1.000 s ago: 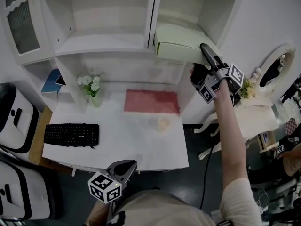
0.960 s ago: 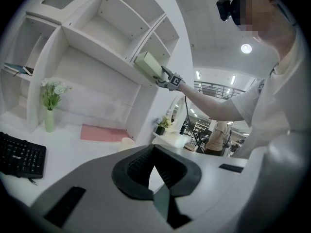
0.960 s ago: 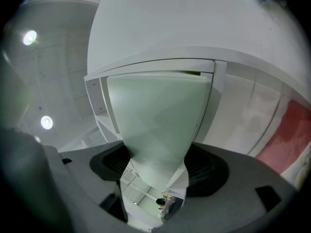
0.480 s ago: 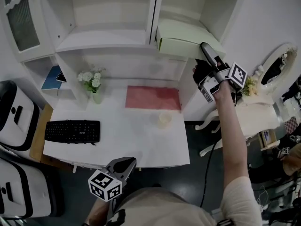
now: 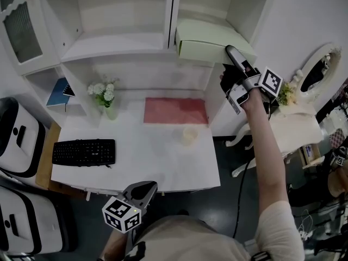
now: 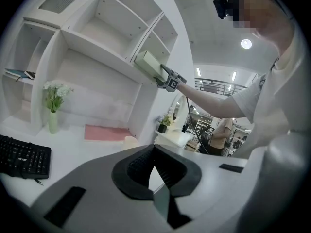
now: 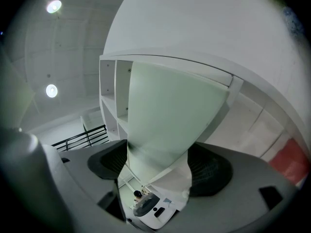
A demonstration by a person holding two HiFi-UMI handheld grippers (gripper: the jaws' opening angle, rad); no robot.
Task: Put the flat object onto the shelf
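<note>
Pale-green flat box [image 5: 209, 43] already sits on the shelf [image 5: 117, 47]. Right gripper [image 5: 231, 57] fingers just opened, loose around its end, so only backing out remains. Left gripper [image 5: 145, 189] fingers clenched, empty.

One pale green flat box [image 5: 209, 42] lies in the one white shelf unit [image 5: 117, 48], at the upper right of the head view. The single worktop [image 5: 147, 165] carries one black keyboard [image 5: 84, 152] at its left, one vase of white flowers [image 5: 106, 99], one pink mat [image 5: 175, 111] and one small pale cup [image 5: 190, 135]. One blue book [image 5: 58, 93] sits in a niche at the left. Two white machines [image 5: 16, 135] stand at the left edge, one above the other. One oval mirror [image 5: 315, 75] shows at the right edge. Two round ceiling lights [image 7: 54, 6] show at the upper left of the right gripper view.
</note>
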